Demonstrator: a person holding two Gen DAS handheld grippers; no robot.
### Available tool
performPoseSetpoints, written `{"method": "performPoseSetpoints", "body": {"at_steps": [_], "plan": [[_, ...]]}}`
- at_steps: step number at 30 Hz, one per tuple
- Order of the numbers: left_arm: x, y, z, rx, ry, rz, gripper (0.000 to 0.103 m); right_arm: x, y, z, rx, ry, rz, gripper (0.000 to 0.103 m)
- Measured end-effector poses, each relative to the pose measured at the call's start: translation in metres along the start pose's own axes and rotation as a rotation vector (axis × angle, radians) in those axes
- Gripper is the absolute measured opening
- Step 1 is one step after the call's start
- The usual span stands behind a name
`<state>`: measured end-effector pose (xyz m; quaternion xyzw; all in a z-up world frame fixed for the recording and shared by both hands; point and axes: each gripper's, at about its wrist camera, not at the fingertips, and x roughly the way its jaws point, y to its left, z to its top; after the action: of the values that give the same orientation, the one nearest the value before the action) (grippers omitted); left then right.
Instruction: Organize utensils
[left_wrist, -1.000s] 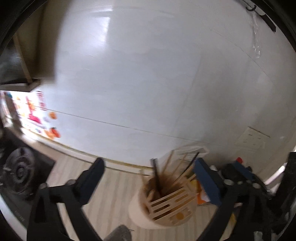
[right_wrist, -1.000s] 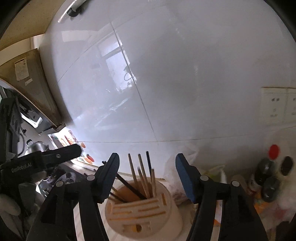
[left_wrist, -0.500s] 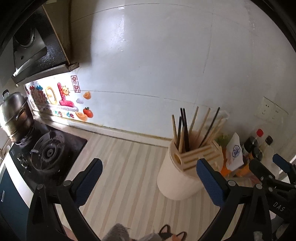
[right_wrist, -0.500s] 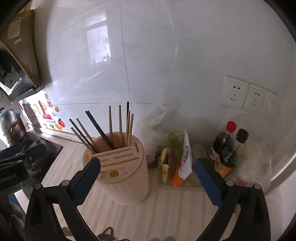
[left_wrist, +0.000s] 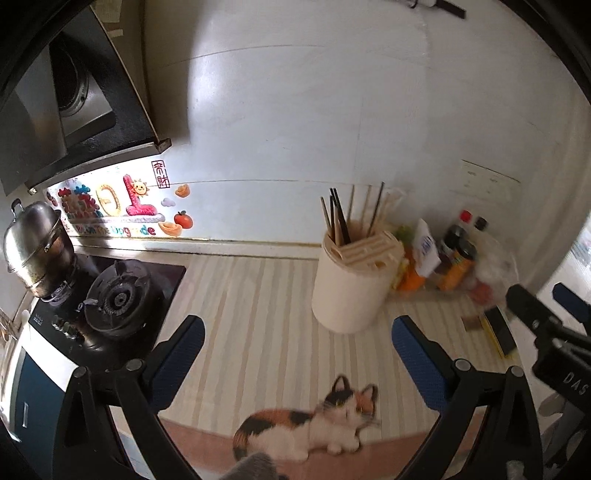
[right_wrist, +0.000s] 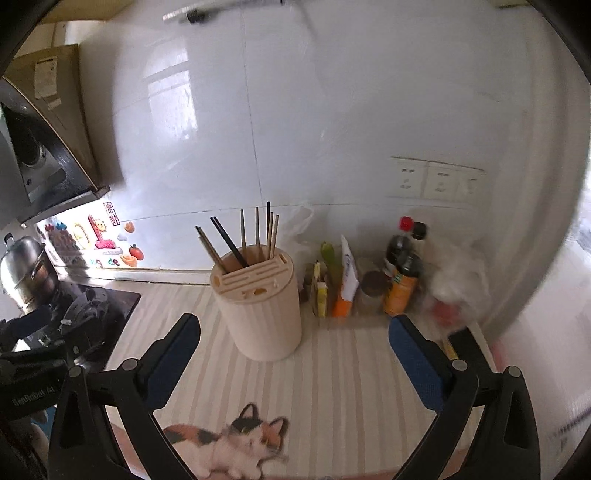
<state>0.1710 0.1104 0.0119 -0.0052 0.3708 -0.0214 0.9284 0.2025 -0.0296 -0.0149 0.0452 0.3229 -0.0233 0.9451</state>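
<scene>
A cream round utensil holder (left_wrist: 351, 284) stands on the striped counter, with several wooden and black chopsticks (left_wrist: 340, 218) upright in it. It also shows in the right wrist view (right_wrist: 262, 306), with its chopsticks (right_wrist: 255, 236). My left gripper (left_wrist: 297, 354) is open and empty, pulled back in front of the holder. My right gripper (right_wrist: 293, 347) is open and empty, also well short of the holder. The right gripper's body shows at the right edge of the left wrist view (left_wrist: 550, 332).
A gas stove (left_wrist: 118, 299) with a steel pot (left_wrist: 33, 251) is on the left. Sauce bottles (right_wrist: 402, 273), packets (right_wrist: 345, 280) and a plastic bag (right_wrist: 458, 280) crowd the back right corner. A cat picture (left_wrist: 314, 428) lies on the counter's near edge. Wall sockets (right_wrist: 436, 181) are behind.
Both grippers have drawn back and up from the holder, so it looks smaller and farther away. More of the counter, the stove and the cat picture have come into view.
</scene>
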Motion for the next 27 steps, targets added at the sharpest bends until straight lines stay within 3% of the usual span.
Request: {"method": "performPoseSetpoints", "body": {"at_steps": [12, 17, 27], "plan": [[-0.1, 0.006, -0.028, 0.013, -0.024, -0.021, 0.103, -0.157, 0.004, -0.035, 0.072, -0.07, -0.089, 0.103], [-0.124, -0.002, -0.032, 0.01, -0.041, 0.025, 0.103, -0.186, 0.004, -0.038, 0.053, -0.079, -0.075, 0.103], [-0.138, -0.017, -0.034, 0.008, -0.033, 0.059, 0.103, -0.201, -0.005, -0.025, 0.002, -0.063, -0.019, 0.103]]}}
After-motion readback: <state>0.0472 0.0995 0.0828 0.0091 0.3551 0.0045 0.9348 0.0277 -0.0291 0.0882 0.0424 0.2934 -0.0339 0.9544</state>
